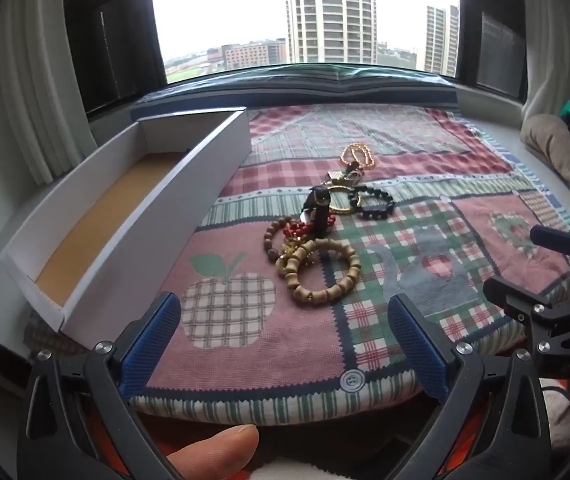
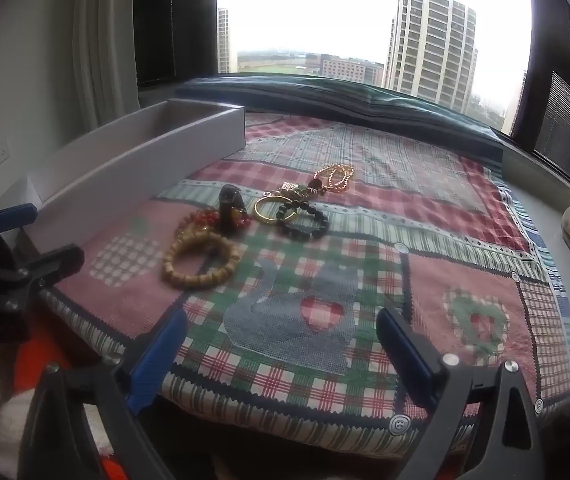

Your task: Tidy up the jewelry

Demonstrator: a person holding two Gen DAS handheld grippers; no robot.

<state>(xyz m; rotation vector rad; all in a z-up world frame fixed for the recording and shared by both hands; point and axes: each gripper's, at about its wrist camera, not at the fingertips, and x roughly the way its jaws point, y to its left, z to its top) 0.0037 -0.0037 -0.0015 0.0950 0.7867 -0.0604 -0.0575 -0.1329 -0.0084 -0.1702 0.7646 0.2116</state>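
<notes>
While both grippers hang back at the near edge, nothing has been picked up, so I judge the task to be at its start: choosing a first piece and reaching for it.

Largest in view is the quilt (image 1: 425, 168), a patchwork spread over the ledge by the window. On its left side lies the box (image 1: 189, 208), long, white and open-topped, running from near to far; what shows of its brown floor holds nothing. Right of the box, about mid-quilt, the jewelry sits in a loose cluster. Nearest is the wooden bracelet (image 1: 327, 272), a ring of pale chunky beads. Touching it on the left is a brown bead strand (image 1: 271, 236) with red beads (image 1: 297, 229) tangled in, and a dark upright piece (image 1: 320, 210) stands among them; what it is I cannot tell. Farther and to the right lie a gold bangle (image 2: 271, 209) and a black bracelet (image 1: 375, 202), overlapping, and farthest a gold chain (image 1: 359, 156).

The left gripper (image 1: 285, 350) has its jaws wide apart and holds nothing; the cluster lies ahead of it, well apart, roughly centred between the fingers. The right gripper (image 2: 281, 356) is likewise spread and empty, with the cluster ahead and to its left.

The next move probably calls for one gripper to advance over the wooden bracelet, straddle one side of its ring and close, lifting carefully since neighbouring strands touch it and could drag along, then carry it left to the box.
</notes>
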